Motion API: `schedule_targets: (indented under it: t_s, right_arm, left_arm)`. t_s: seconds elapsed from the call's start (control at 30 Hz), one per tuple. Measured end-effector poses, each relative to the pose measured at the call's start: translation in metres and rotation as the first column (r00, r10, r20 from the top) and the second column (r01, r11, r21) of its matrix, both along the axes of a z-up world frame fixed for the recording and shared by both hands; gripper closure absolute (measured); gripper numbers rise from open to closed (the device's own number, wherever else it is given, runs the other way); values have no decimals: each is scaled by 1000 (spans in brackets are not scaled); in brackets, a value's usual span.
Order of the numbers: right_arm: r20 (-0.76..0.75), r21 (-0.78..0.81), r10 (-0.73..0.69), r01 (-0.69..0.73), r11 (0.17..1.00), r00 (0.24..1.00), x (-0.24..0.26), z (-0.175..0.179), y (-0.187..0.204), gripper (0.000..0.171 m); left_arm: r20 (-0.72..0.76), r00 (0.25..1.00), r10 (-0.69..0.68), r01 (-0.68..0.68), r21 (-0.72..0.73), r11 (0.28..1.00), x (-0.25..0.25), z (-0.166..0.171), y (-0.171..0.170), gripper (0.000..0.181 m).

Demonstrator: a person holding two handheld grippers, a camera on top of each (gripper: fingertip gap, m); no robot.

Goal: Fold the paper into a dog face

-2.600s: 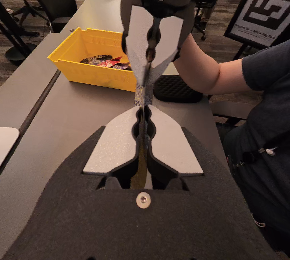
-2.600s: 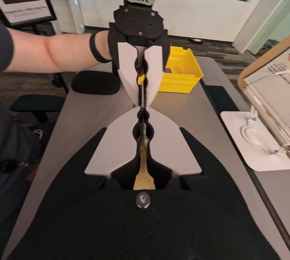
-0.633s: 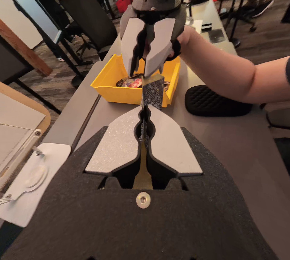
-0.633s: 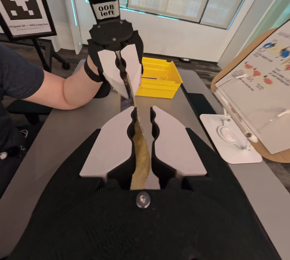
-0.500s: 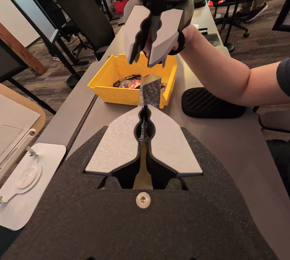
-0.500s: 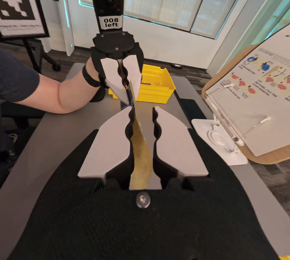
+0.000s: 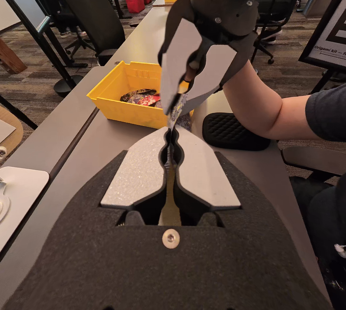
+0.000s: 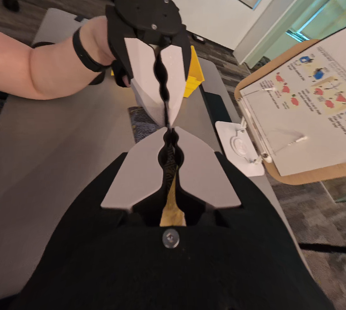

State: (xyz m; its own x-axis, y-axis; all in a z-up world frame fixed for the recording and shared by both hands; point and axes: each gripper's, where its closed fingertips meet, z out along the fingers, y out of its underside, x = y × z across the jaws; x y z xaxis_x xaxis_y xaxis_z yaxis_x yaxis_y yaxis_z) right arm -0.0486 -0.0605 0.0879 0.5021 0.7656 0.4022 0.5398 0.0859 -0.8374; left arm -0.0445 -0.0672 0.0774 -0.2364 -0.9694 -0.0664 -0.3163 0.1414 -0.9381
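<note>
The paper [image 7: 177,112] is dark blue with a pattern on one side and gold on the other. It is held edge-on above the grey table [image 7: 89,151]. My left gripper [image 7: 171,130] is shut on its near end. My right gripper [image 7: 173,109] faces it tip to tip from above and is shut on the far end. In the right wrist view the paper [image 8: 171,168] runs between the shut fingers of my right gripper [image 8: 170,129], with the gold side showing near the hinge. My left gripper [image 8: 168,123] meets it there. A patterned flap [image 8: 143,124] hangs to the left.
A yellow bin [image 7: 131,109] with several folded papers [image 7: 142,97] stands behind the grippers. A black padded rest [image 7: 234,132] lies to the right. An instruction board [image 8: 299,113] on a white base [image 8: 241,151] stands at the table's other side. A person's forearm [image 7: 262,109] reaches in. Both grippers' tips are close together, under 4 cm apart.
Half a second ago my right gripper was open and lifted clear of the paper. It has come back down and shut on the paper's far end. My left gripper kept its hold.
</note>
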Motion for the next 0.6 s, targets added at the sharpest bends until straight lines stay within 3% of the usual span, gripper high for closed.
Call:
schedule_targets:
  t_s: [0.17, 0.3, 0.4, 0.53, 0.6]
  right_arm:
    - [-80, -37, 50, -54, 998, 995, 1, 5, -4, 170]
    - [-213, -85, 155, -176, 981, 965, -2, 14, -16, 170]
    - [-249, -109, 197, -230, 967, 948, -3, 13, -20, 170]
    - [-282, -110, 199, -238, 965, 939, -2, 15, -17, 170]
    - [-302, -79, 185, -218, 973, 935, -1, 19, -13, 165]
  left_arm:
    - [-7, 1000, 30, -30, 112, 993, -6, -1, 7, 158]
    - [15, 1000, 28, -30, 207, 978, -9, 0, 6, 154]
    - [7, 1000, -13, 11, 184, 983, -11, 0, 0, 157]
    - [14, 999, -48, 44, 180, 983, -11, 1, -4, 180]
    - [22, 998, -56, 52, 150, 987, -11, 3, -5, 181]
